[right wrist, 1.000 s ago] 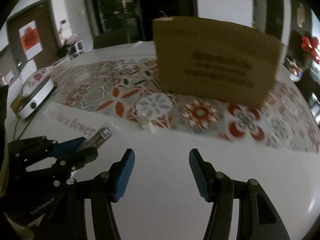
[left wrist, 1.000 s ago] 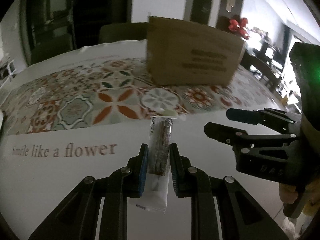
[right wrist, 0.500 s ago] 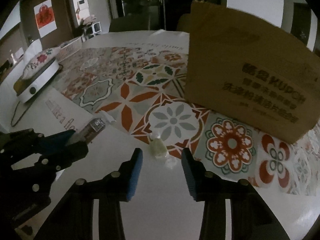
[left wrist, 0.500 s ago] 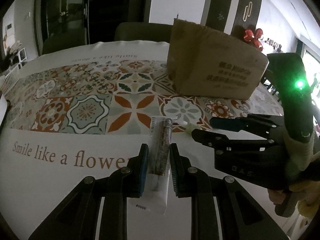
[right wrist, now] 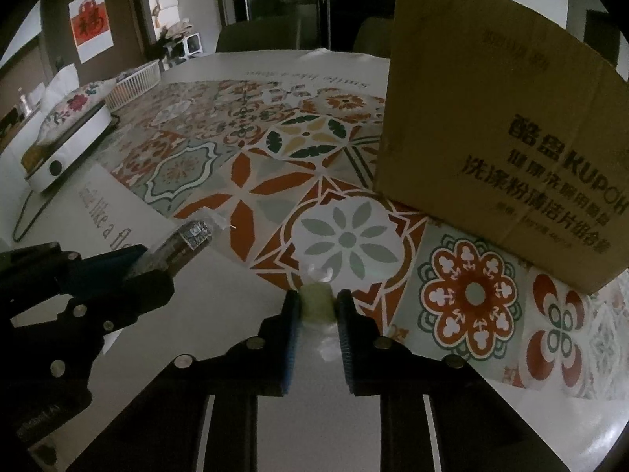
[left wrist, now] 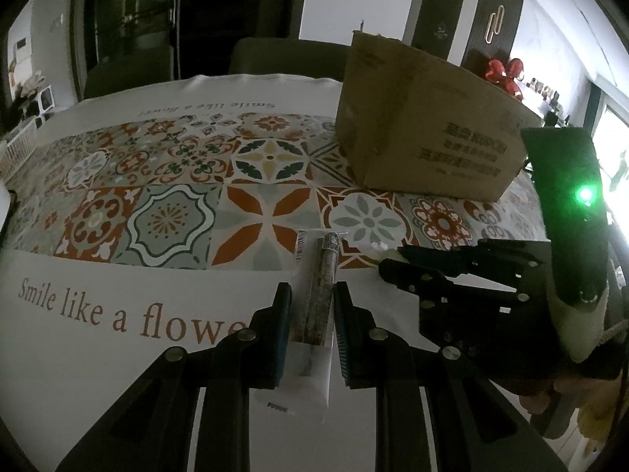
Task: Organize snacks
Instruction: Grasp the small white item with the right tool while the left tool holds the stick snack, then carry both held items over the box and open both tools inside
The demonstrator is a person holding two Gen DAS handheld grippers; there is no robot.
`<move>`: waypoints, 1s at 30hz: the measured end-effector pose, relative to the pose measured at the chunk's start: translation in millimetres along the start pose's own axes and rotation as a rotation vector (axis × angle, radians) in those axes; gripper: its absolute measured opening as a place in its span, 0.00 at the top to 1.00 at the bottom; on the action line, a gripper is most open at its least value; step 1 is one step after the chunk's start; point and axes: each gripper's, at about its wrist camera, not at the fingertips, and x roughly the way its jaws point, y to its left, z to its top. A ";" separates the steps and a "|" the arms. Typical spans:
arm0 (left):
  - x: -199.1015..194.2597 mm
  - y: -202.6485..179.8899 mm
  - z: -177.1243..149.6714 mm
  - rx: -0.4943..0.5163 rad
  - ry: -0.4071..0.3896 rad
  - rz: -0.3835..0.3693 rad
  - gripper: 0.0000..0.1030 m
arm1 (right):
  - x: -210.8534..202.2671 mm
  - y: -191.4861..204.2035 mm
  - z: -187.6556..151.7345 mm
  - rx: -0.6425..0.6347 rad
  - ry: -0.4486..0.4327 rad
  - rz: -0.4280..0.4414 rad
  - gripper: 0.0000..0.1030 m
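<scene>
My left gripper (left wrist: 312, 295) is shut on a long brown snack bar in a clear wrapper (left wrist: 320, 287), held just above the white tablecloth; the wrapper's white end hangs below the fingers. The same bar (right wrist: 184, 242) shows at the left of the right wrist view, in the left gripper (right wrist: 145, 263). My right gripper (right wrist: 316, 301) is shut on a small pale green candy in clear wrap (right wrist: 316, 301) at the edge of the patterned tiles. In the left wrist view the right gripper (left wrist: 393, 261) lies just right of the bar. A brown cardboard box (left wrist: 424, 133) (right wrist: 499, 129) stands behind.
A tablecloth with coloured tile patterns (left wrist: 177, 181) and the print "Smile like a flower" covers the table. A round white appliance with a floral lid (right wrist: 67, 133) and a white basket (right wrist: 135, 80) stand at the far left. Chairs (left wrist: 283, 55) stand beyond the table.
The right gripper moved forward to the pale green candy and its fingers came together on it. The left gripper kept its hold on the bar and shifted slightly.
</scene>
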 end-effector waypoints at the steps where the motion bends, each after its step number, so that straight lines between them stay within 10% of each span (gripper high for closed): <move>1: -1.2 -0.4 0.3 -0.001 -0.002 0.000 0.79 | -1.1 -0.2 -0.3 0.005 -0.002 0.002 0.80; 30: -79.7 -84.3 96.9 0.147 -0.294 -0.137 0.79 | -175.8 -60.9 26.4 0.151 -0.444 -0.188 0.80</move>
